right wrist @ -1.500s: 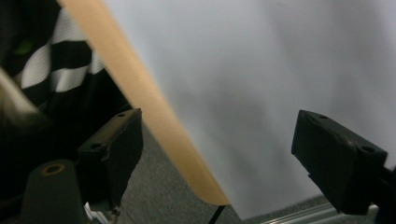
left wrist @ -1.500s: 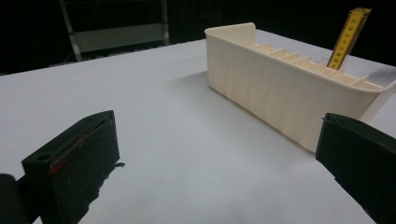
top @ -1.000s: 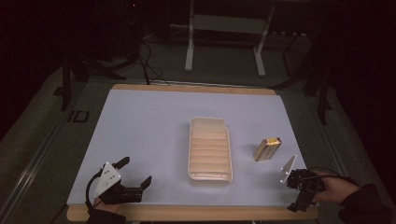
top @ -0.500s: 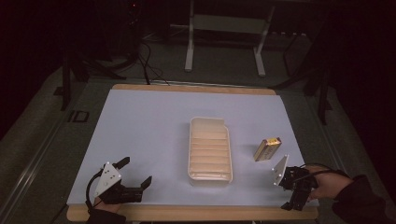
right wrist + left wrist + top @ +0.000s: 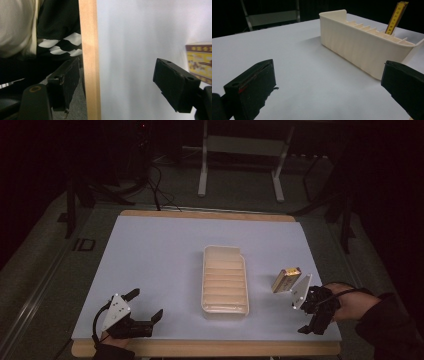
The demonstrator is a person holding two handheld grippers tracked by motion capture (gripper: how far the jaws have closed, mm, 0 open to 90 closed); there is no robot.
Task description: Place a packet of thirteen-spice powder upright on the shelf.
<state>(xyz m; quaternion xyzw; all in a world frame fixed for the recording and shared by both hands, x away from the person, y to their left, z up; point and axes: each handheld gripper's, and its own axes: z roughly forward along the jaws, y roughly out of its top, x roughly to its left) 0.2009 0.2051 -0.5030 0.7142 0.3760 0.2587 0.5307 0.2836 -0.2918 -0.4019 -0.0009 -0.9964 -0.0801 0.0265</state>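
Observation:
A cream ribbed tray point(image 5: 225, 280) lies empty at the middle of the pale blue table point(image 5: 165, 250). To its right, a small yellow box point(image 5: 286, 279) rests on the table. My left gripper point(image 5: 146, 304) sits near the front left corner, open and holding nothing, aimed at the tray point(image 5: 362, 50), with the yellow box point(image 5: 398, 17) rising behind it. My right gripper point(image 5: 302, 317) hovers just in front of the box near the front right edge, open and holding nothing. In the right gripper view, the box point(image 5: 200, 60) shows at the right edge, beyond the gripper point(image 5: 120, 82).
The table's wooden front edge point(image 5: 90, 60) runs between the right gripper's jaws, with the person's dark striped clothing point(image 5: 57, 25) beyond it. Dark floor, cables and a white stand's legs point(image 5: 240, 165) lie behind the table. Bare tabletop spreads left of the tray.
My right gripper has moved left and slightly forward, nearer the yellow box, and turned a little. The left gripper, tray and box have stayed put.

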